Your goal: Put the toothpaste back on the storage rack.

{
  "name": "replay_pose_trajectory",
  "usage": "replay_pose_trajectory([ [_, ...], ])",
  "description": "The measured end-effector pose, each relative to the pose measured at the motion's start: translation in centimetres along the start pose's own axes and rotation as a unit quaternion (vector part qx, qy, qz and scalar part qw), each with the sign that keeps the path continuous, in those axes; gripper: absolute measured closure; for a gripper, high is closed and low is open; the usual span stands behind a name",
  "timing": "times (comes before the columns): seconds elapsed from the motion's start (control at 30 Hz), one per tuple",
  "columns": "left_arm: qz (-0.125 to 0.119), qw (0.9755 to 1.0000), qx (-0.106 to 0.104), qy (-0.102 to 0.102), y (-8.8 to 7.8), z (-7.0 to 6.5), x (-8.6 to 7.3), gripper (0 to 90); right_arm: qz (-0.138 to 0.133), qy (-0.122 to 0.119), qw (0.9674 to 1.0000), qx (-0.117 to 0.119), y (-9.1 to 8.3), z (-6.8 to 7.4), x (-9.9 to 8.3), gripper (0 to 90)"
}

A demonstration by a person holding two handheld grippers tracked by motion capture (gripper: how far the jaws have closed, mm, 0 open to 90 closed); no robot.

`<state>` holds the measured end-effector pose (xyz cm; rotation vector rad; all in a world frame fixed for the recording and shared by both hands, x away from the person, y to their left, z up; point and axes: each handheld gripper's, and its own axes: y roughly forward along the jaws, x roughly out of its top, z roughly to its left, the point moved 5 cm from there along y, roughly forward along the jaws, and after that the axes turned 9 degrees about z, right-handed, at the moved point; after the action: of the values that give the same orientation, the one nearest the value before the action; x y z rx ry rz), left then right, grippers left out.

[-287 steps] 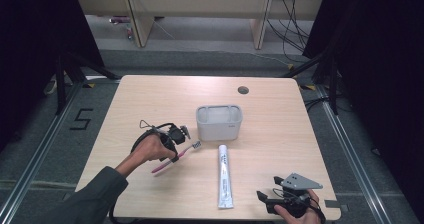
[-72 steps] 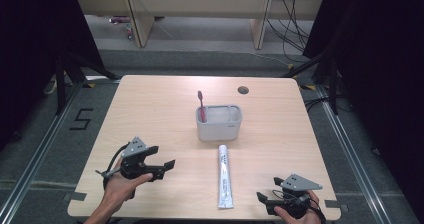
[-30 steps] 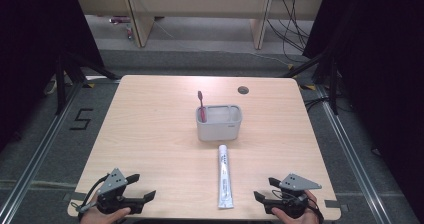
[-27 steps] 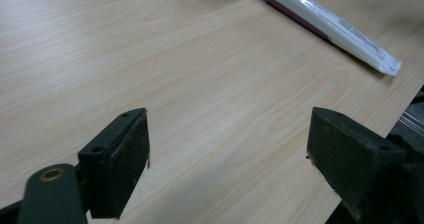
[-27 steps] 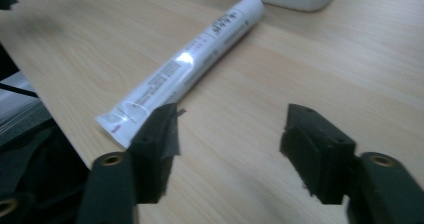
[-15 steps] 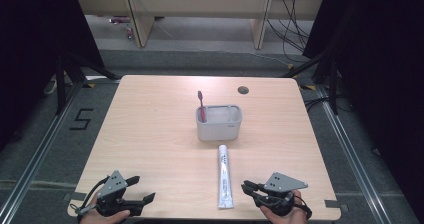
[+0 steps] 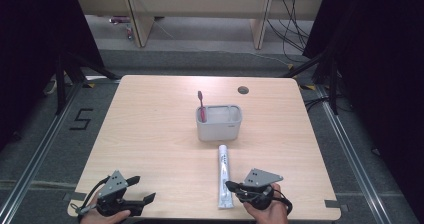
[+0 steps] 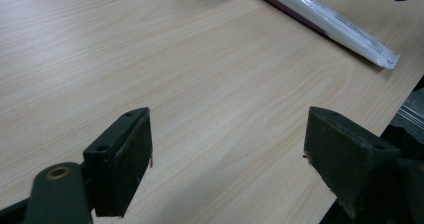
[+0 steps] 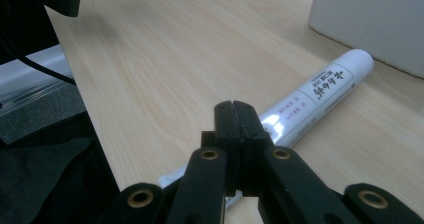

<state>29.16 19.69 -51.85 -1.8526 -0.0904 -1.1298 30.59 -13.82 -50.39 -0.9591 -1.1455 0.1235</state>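
A white toothpaste tube lies lengthwise on the table in front of a white holder, in which a red toothbrush stands at the left. My right gripper is at the tube's right side near its flat tail. In the right gripper view the right gripper is shut pad to pad just above the tube; its jaws have just closed and I see nothing between them. My left gripper rests at the front left edge, and the left gripper stands open over bare wood.
The wooden table has a round cable hole at the back right. The front edge runs just under both hands. The tube lies far off in the left gripper view. The holder's wall rises behind the tube.
My right gripper has slid left along the front edge until its tips reach the tube. The left gripper has stayed where it was.
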Motion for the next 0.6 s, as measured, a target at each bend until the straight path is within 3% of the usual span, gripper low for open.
replay_pose_trajectory([
  [0.33, -0.002, 1.0, -0.002, -0.001, 0.0, 0.0, 0.0, 18.9, 0.015, -0.005, 0.9999, 0.005, 2.0, -0.2, 1.1, 90.0],
  [0.6, -0.001, 1.0, 0.0, -0.001, 0.1, 0.0, -0.1, 18.9, 0.034, -0.017, 0.9991, 0.019, 3.6, 0.4, 1.5, 90.0],
])
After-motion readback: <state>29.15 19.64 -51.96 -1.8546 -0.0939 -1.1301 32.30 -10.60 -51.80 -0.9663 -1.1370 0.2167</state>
